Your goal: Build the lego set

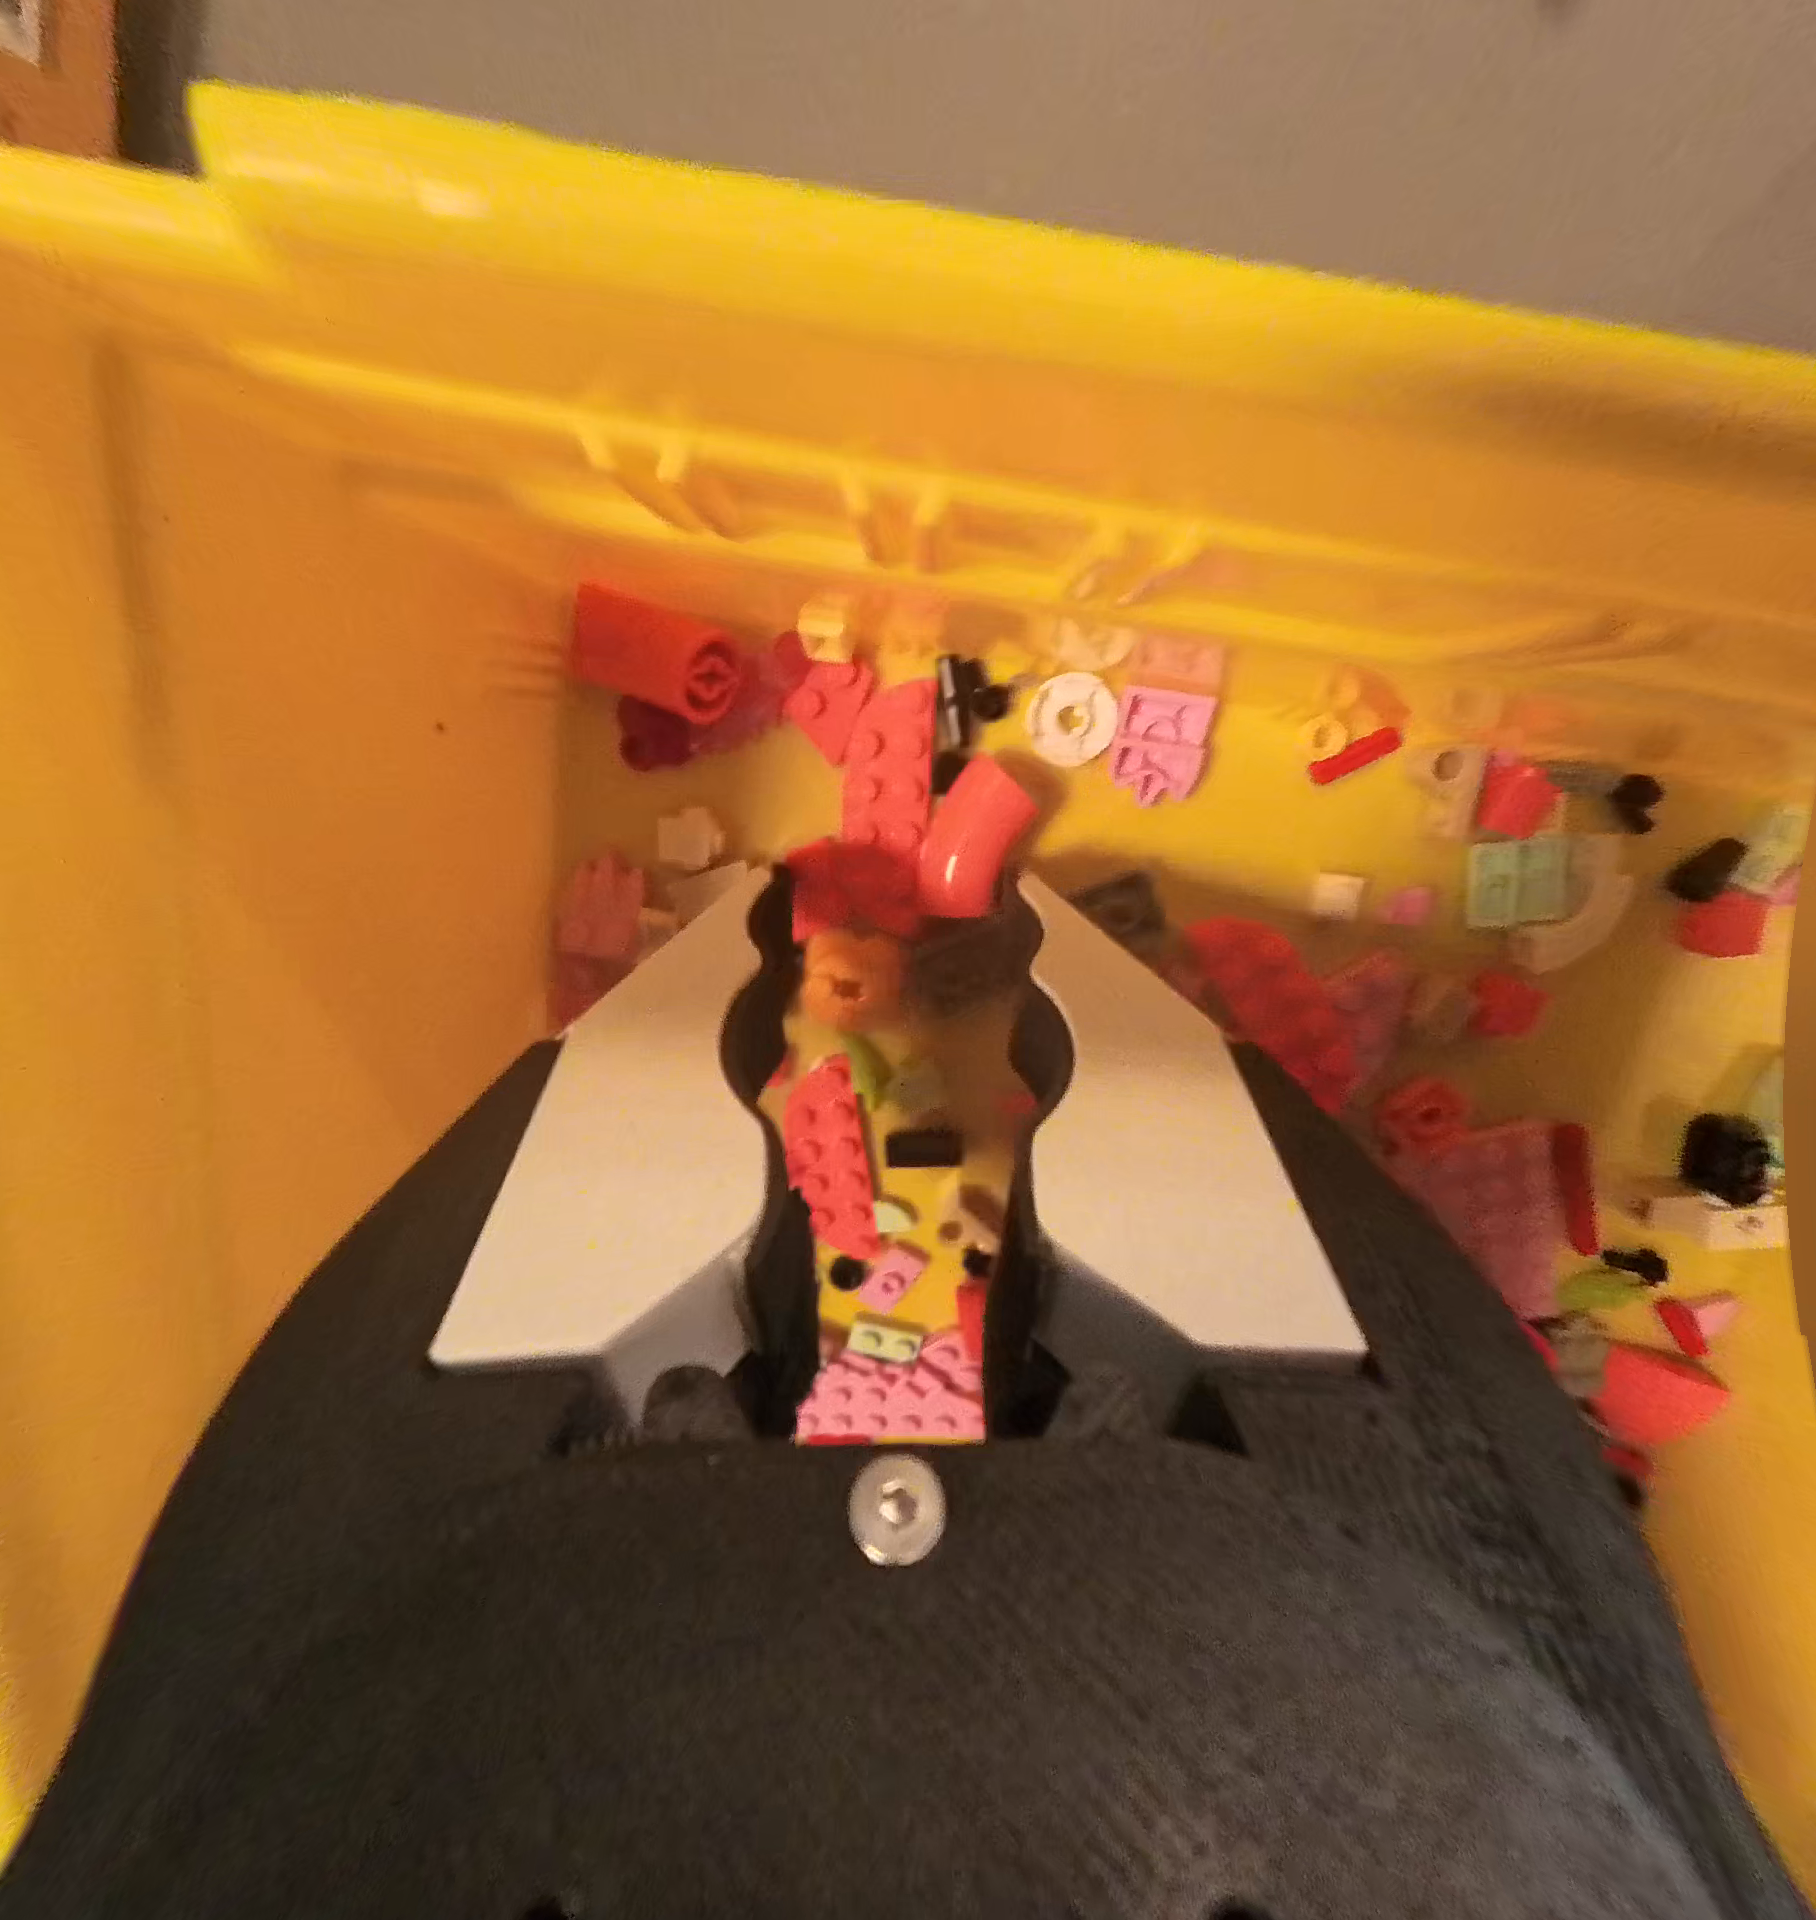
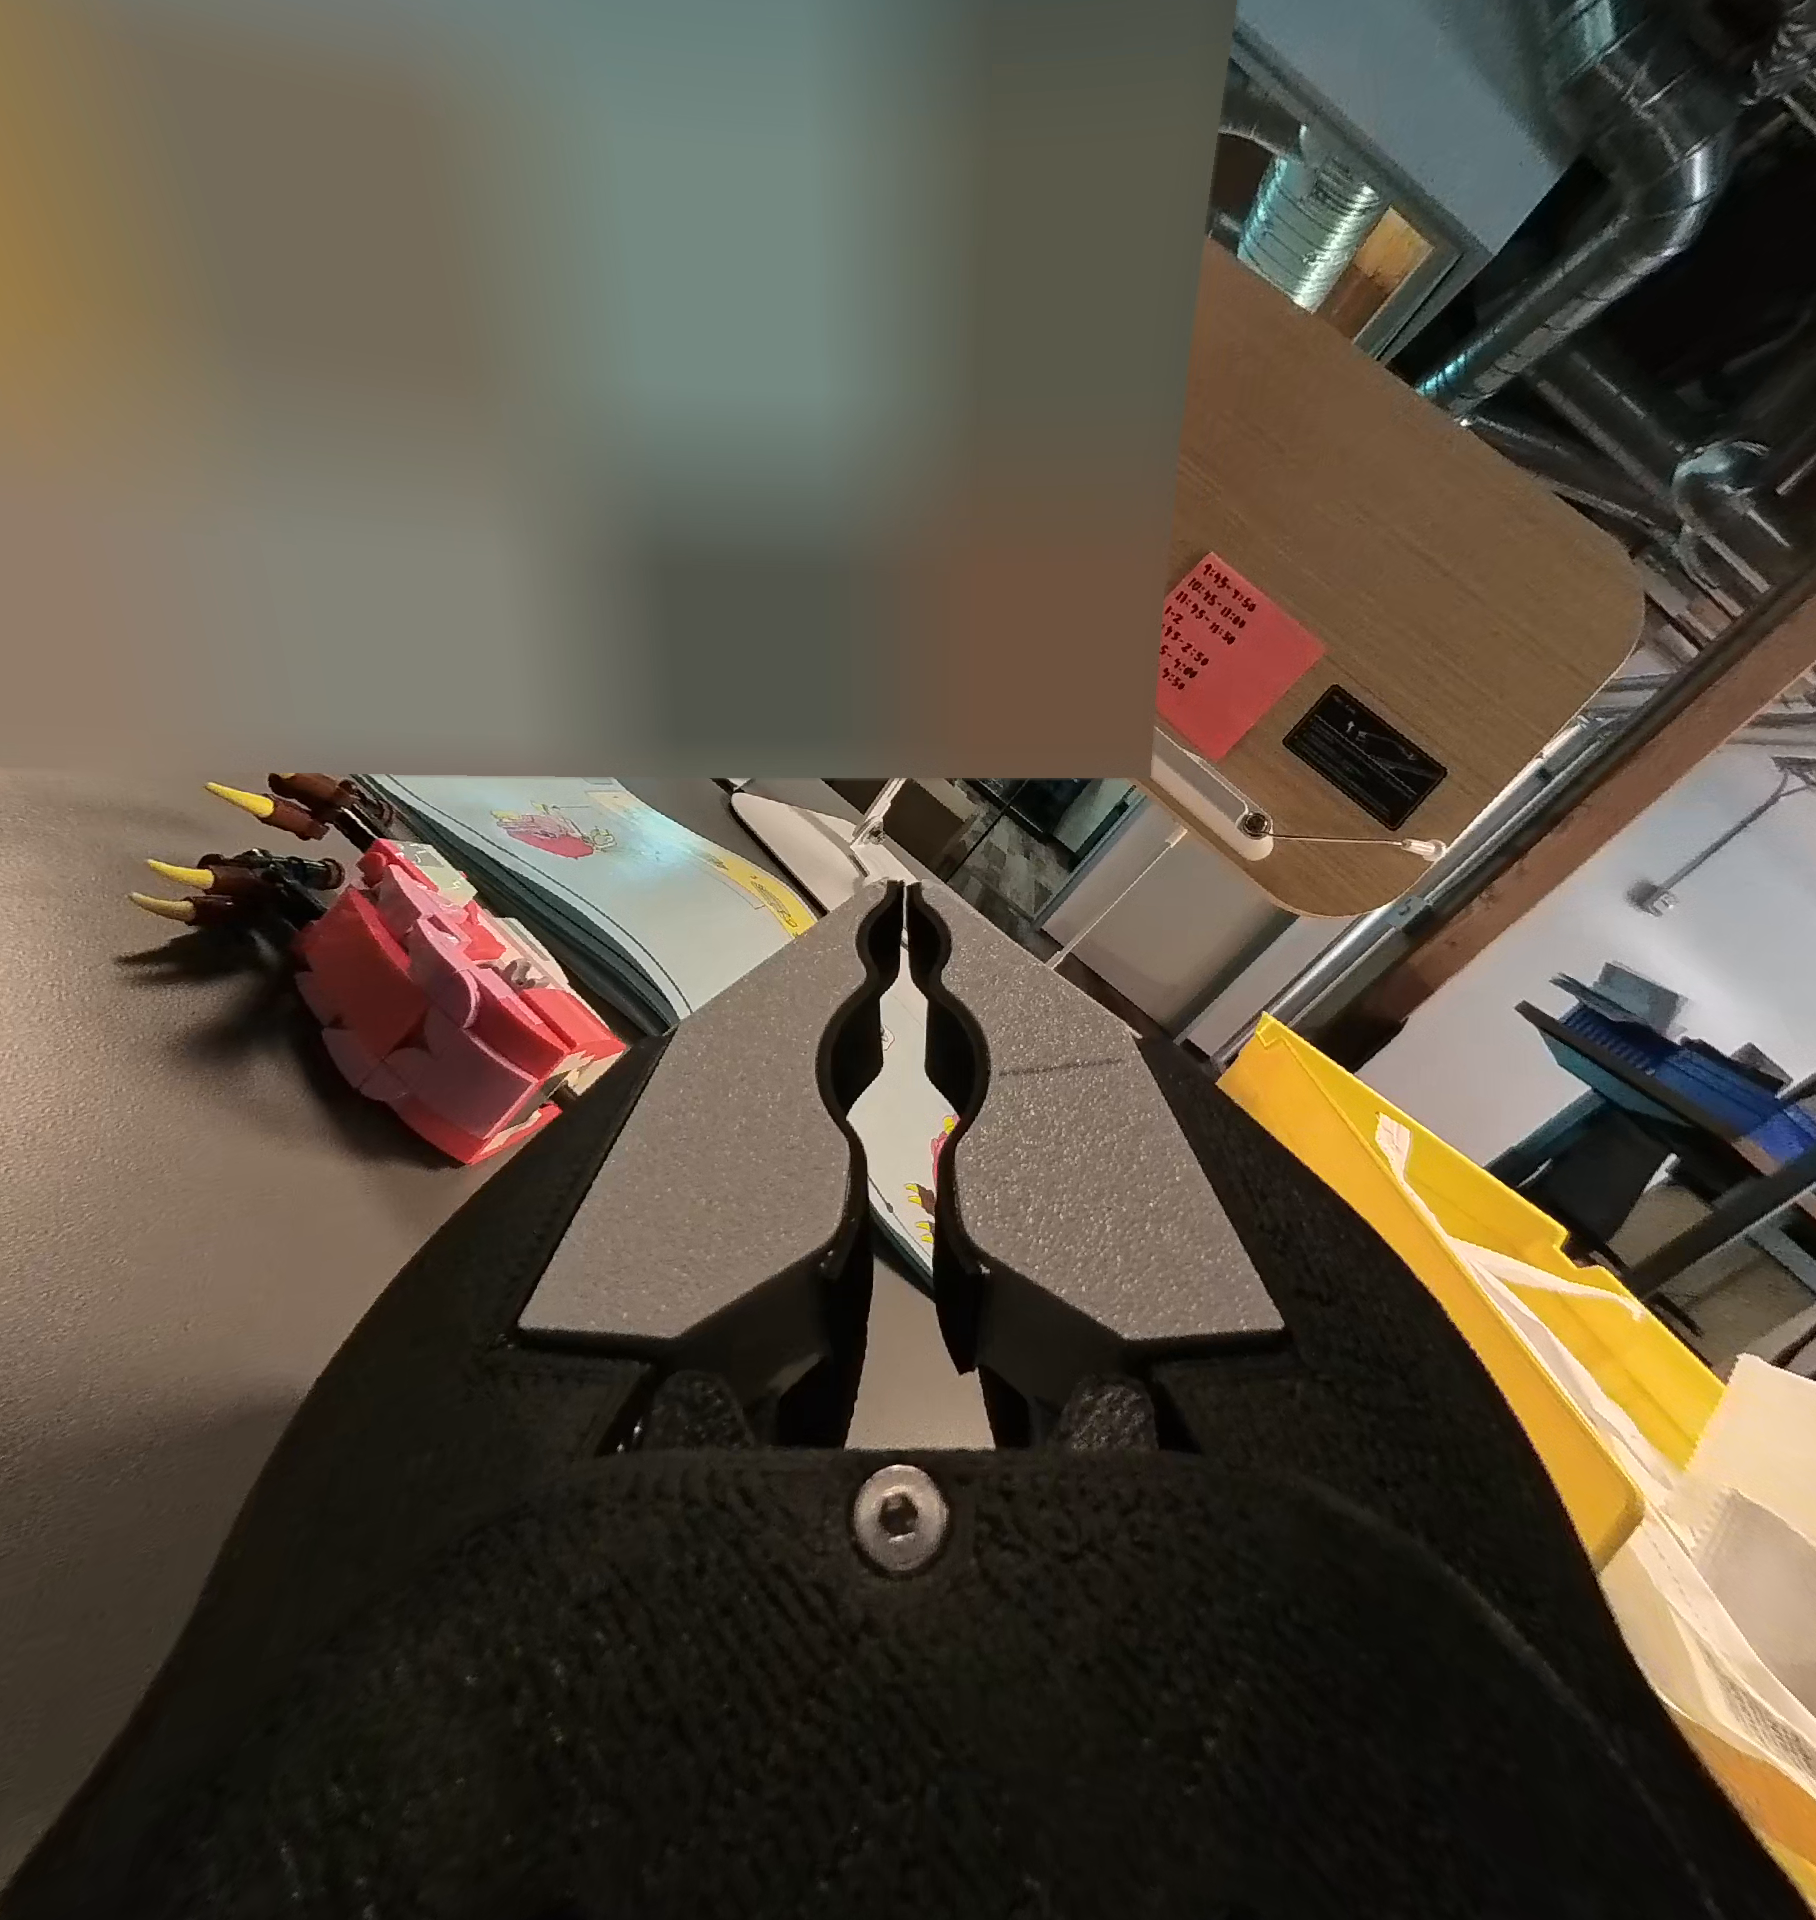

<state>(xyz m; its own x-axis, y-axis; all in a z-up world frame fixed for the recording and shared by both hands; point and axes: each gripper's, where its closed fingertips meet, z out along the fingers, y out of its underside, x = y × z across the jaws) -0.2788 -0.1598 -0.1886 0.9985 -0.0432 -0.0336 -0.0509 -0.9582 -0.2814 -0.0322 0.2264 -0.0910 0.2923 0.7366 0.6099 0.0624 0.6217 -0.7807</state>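
Note:
My left gripper (image 1: 896,885) reaches down into a yellow bin (image 1: 260,727) whose floor is strewn with small toy bricks. Its white fingers (image 1: 675,1039) are closed on a dark red brick (image 1: 854,891) and a coral curved brick (image 1: 971,844), which together fill the space between the tips. A coral studded plate (image 1: 888,774) lies just beyond them. My right gripper (image 2: 902,896) is shut with nothing between its tips, above a grey table (image 2: 104,1247). A red and pink brick model (image 2: 436,1023) with yellow claws lies to its left.
The bin also holds a red cylinder (image 1: 665,649), a white round plate (image 1: 1070,717) and a pink plate (image 1: 1164,743). An open instruction booklet (image 2: 592,883) lies on the table. The yellow bin (image 2: 1455,1247), with plastic bags in it, stands at the right. The tips of one gripper are about 45 cm away from the tips of the other.

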